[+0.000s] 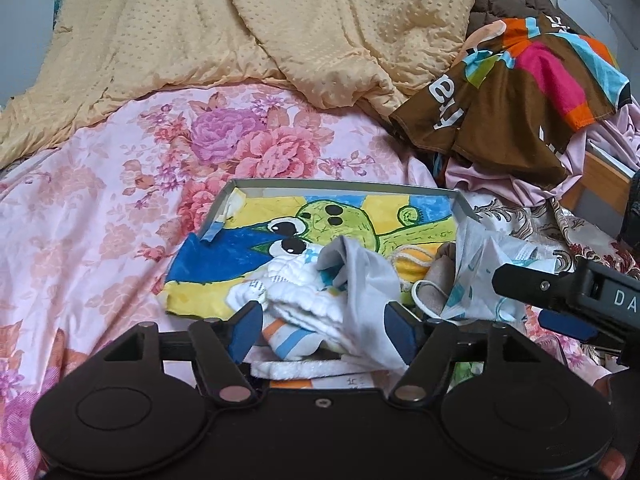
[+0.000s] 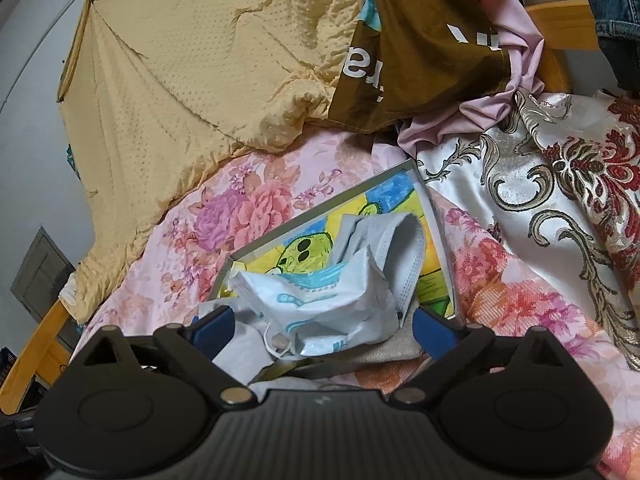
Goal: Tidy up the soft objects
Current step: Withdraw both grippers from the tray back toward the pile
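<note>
- A shallow box [image 1: 344,185] with a bright cartoon drawing on its floor lay on the bed, on a pink floral sheet [image 1: 120,208].
- Soft things were heaped at the box's near end: a white quilted cloth [image 1: 304,292] with blue and orange stripes, a grey-white cloth [image 1: 360,276] draped over it, and a crumpled white plastic wrapper [image 2: 332,304] with blue print.
- A pale face mask [image 2: 404,248] arched over the wrapper, its ear loop trailing.
- Left gripper [image 1: 320,330]: fingers spread, the blue pads standing either side of the quilted cloth and grey-white cloth; neither pad appeared to press in.
- Right gripper [image 2: 322,330]: fingers spread wide on both sides of the wrapper, apart from it.
- From the left wrist view, the right gripper came in from the right edge, just beside the wrapper.
- A yellow dotted quilt [image 1: 280,20] lay bunched behind the box.
- A brown garment [image 1: 508,92] with pink, orange and blue blocks sat on the pile at the right, over pale pink fabric [image 2: 500,92].
- A cream cloth [image 2: 540,184] with gold and red scrollwork lay right of the box.
</note>
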Demonstrator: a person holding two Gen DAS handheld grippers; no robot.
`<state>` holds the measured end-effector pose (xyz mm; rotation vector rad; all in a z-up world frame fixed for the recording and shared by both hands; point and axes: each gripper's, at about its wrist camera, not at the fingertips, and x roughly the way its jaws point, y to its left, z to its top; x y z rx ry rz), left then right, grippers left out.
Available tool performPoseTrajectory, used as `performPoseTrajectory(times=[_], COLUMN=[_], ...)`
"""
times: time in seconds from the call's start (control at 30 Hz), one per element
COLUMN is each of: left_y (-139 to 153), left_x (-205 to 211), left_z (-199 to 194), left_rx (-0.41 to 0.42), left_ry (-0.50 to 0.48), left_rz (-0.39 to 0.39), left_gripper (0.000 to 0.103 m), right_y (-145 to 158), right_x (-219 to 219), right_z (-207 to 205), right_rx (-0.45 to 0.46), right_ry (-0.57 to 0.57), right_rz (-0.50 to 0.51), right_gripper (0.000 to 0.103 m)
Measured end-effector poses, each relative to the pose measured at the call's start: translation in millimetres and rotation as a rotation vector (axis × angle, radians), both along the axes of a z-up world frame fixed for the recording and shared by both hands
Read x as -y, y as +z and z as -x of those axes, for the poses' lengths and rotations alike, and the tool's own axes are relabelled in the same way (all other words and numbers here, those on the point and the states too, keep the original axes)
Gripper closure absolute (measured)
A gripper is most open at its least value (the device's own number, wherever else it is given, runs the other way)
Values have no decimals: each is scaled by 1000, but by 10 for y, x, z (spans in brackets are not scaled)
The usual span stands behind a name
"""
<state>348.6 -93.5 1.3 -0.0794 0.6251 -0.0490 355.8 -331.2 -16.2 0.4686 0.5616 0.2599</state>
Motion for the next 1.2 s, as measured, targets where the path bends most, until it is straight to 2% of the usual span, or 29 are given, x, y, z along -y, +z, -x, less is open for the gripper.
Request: performPoseTrajectory(times=[0.33,0.43,0.6,1.2], left_y=[153,211,287,326], left_x=[-117,-158,-258,-843], left_z=[289,419,673,1591], left_rx=[19,29,36,46], left_ry=[23,29,31,43], left_rz=[24,25,30,-8], left_gripper=[24,18,17,10], right_y=[60,93,184,491], right_x=[85,64,-56,-908], right_z=[237,353,607,1564], right_rx=[-15,-18,-2,252], right_ry=[-10,1,37,232], right_rz=[21,43,96,302], right_gripper=[3,2,1,1])
